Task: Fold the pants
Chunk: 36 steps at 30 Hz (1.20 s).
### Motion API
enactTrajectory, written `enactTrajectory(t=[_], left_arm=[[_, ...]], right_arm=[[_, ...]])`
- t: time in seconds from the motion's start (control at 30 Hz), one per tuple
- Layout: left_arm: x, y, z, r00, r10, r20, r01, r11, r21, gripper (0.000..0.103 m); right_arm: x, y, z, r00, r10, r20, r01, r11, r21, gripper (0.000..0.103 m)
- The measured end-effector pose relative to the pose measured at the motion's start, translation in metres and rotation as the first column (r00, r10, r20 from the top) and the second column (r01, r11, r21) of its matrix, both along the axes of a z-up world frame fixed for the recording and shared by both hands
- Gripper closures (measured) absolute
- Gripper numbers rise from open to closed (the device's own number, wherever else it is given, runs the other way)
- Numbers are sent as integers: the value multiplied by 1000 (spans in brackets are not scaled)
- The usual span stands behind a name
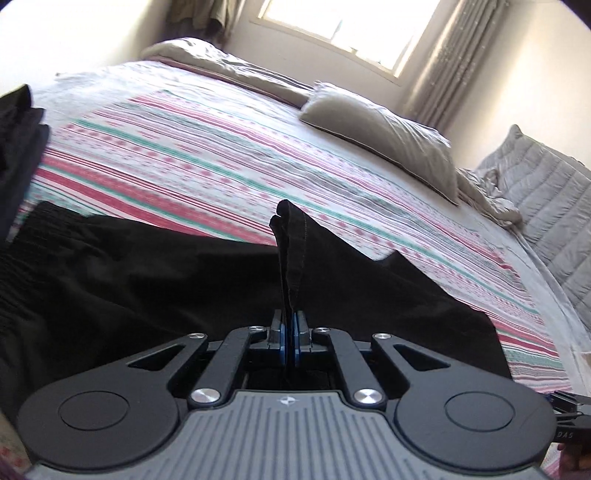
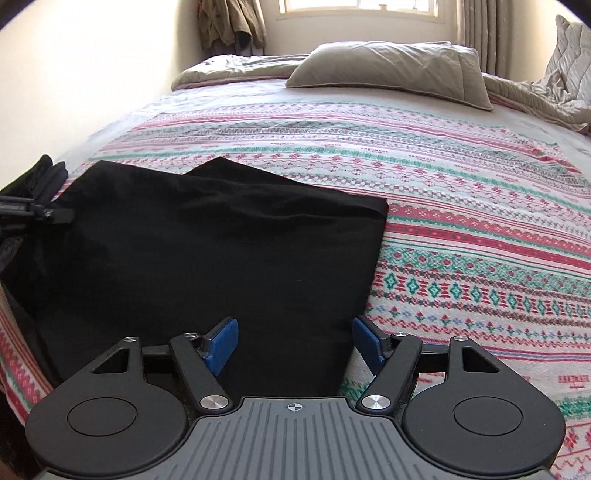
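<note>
Black pants lie folded on the striped bedspread near the bed's front edge. My left gripper is shut on a hemmed edge of the pants, which stands up in a ridge between the blue pads. The rest of the black cloth spreads out below it. In the right wrist view my right gripper stands open just above the near edge of the pants, its blue pads apart and pressing on nothing. The left gripper shows at the left edge there.
A grey pillow and a rumpled beige duvet lie at the head of the bed under a window. A quilted grey blanket hangs at the right side. More dark clothing sits at the left.
</note>
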State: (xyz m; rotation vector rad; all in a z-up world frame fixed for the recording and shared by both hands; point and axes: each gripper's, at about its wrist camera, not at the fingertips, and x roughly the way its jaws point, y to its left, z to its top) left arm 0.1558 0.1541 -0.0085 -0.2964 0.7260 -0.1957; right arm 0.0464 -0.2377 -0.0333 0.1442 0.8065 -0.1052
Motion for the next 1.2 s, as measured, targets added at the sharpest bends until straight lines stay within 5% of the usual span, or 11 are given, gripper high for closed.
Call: enactTrajectory(t=[0.77, 0.83, 0.97, 1.2], left_arm=[[-21, 106, 17, 971, 236, 33, -237, 971, 39, 99], [-23, 110, 16, 955, 292, 47, -294, 953, 72, 94], [-32, 101, 26, 909, 399, 122, -418, 877, 237, 69], [-54, 38, 48, 958, 181, 221, -236, 939, 252, 52]], right_arm=[[44, 39, -12, 994, 109, -25, -108, 994, 18, 33], [45, 43, -12, 993, 119, -24, -118, 993, 18, 33], [47, 46, -12, 991, 130, -26, -130, 992, 9, 33], [55, 22, -2, 998, 63, 11, -64, 996, 68, 33]])
